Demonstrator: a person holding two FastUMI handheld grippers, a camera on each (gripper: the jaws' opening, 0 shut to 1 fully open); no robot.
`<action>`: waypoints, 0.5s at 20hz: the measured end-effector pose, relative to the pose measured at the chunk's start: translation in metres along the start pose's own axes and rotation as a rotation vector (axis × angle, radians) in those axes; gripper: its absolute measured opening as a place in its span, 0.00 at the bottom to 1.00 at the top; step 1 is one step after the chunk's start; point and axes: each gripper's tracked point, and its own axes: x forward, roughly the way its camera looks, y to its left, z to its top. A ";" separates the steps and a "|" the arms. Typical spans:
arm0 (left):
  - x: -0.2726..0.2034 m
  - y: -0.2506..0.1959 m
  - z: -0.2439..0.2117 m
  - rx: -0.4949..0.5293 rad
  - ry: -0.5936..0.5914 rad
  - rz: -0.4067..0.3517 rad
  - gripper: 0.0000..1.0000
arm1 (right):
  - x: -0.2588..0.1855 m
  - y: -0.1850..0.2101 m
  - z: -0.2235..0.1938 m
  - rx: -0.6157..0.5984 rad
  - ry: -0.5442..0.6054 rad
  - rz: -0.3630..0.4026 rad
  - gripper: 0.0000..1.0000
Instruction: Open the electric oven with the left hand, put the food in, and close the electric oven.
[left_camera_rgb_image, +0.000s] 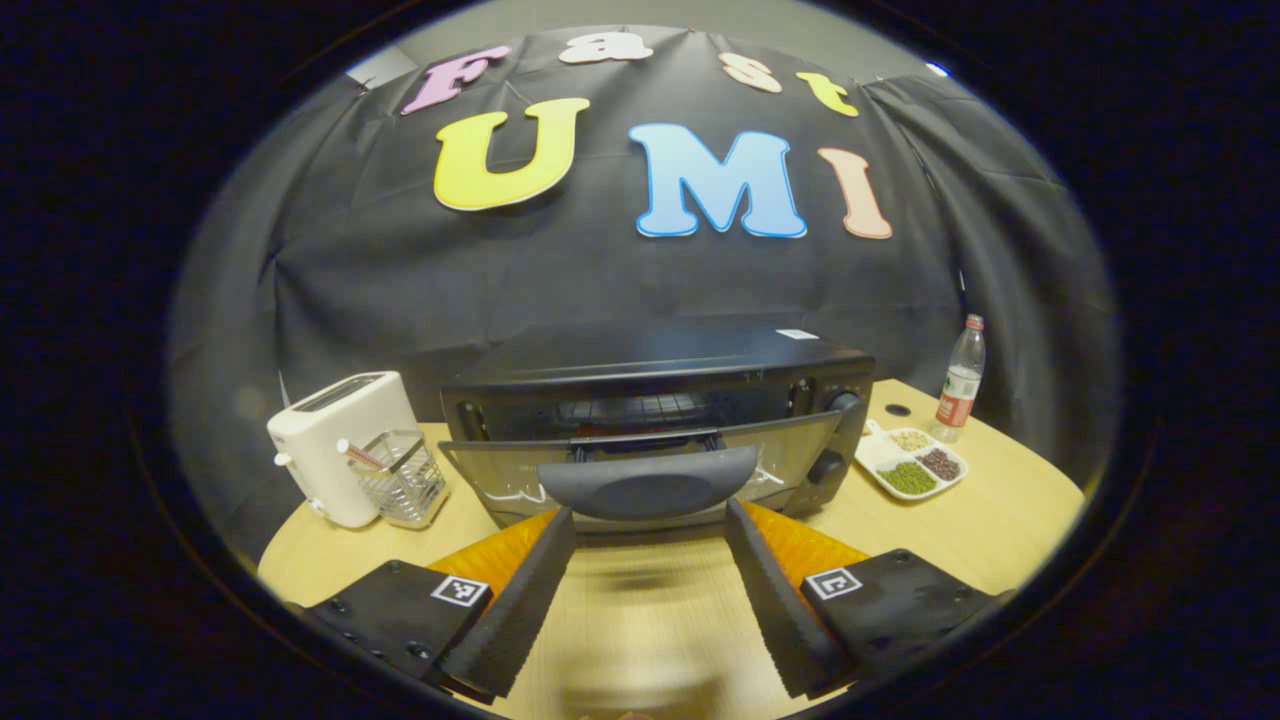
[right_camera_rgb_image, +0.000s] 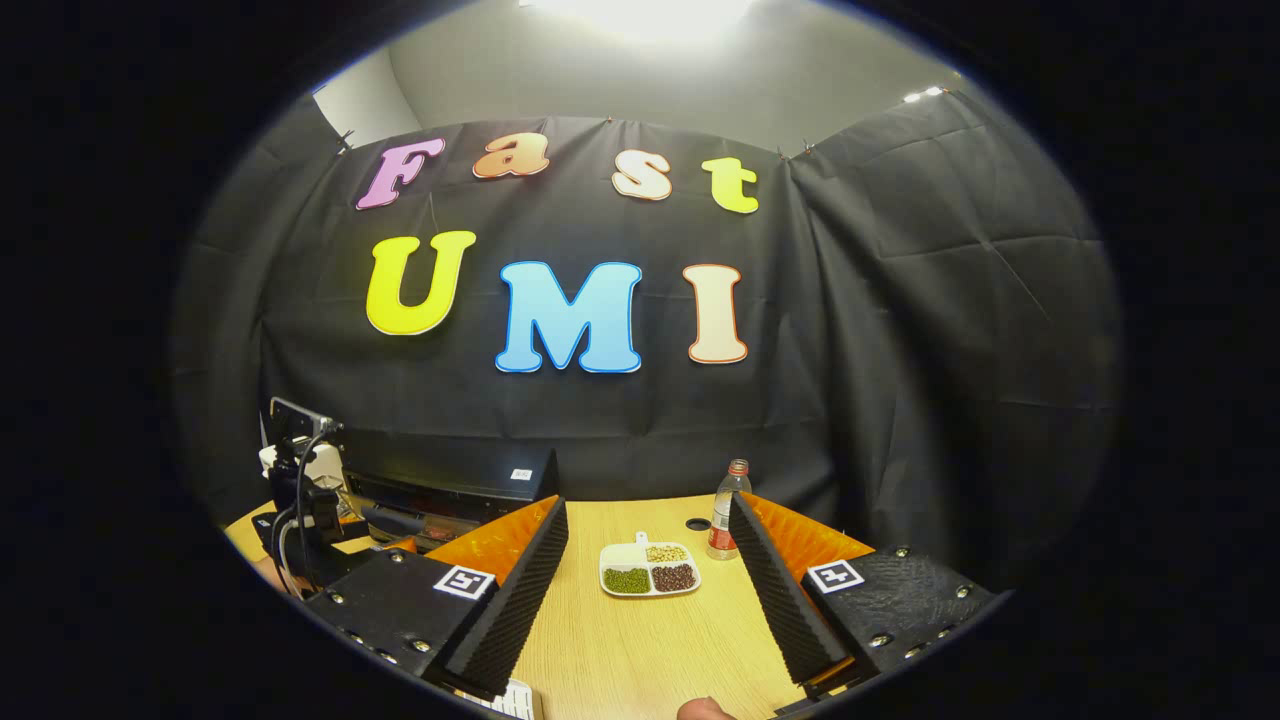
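Left gripper is sitting w/ fingers spread wide, holding nothing; the oven door handle is lying just beyond the tips, in line w/ the gap between them, not pinched. Can't tell whether the tips are touching it. The handle belongs to the electric oven, whose glass door is tilting out from the top, partly open; a wire rack is showing inside the opening, rest of the cavity is too dark to make out. Knobs are sitting on the oven's right side.

Right of the oven, a white divided dish is resting on the bench, holding food in 3 sections: green beans, dark brown beans, pale yellowish ones. Behind the dish, farther from the oven, a clear bottle w/ red label is standing upright. Left of the oven, a wire basket is holding a stick-like item, hard to identify; it's sitting just beside a white toaster.

Right gripper is likewise hanging w/ fingers wide apart, holding nothing, above the bench. The dish is lying between the fingers' lines, well ahead of the tips. The bottle is standing behind it. The oven is sitting left of the dish, its front partly hidden by the other gripper's body and cables. A fingertip is being cut off at the bottom edge.
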 end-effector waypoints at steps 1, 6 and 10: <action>0.004 0.002 0.008 0.002 -0.015 0.001 0.99 | 0.000 0.000 0.000 -0.001 0.001 -0.003 0.98; -0.013 -0.006 0.047 0.024 -0.099 -0.020 0.99 | 0.002 0.007 0.003 0.024 -0.018 0.011 0.98; -0.064 -0.019 0.081 0.032 -0.175 -0.008 0.94 | -0.006 0.008 0.013 0.053 -0.056 0.073 0.98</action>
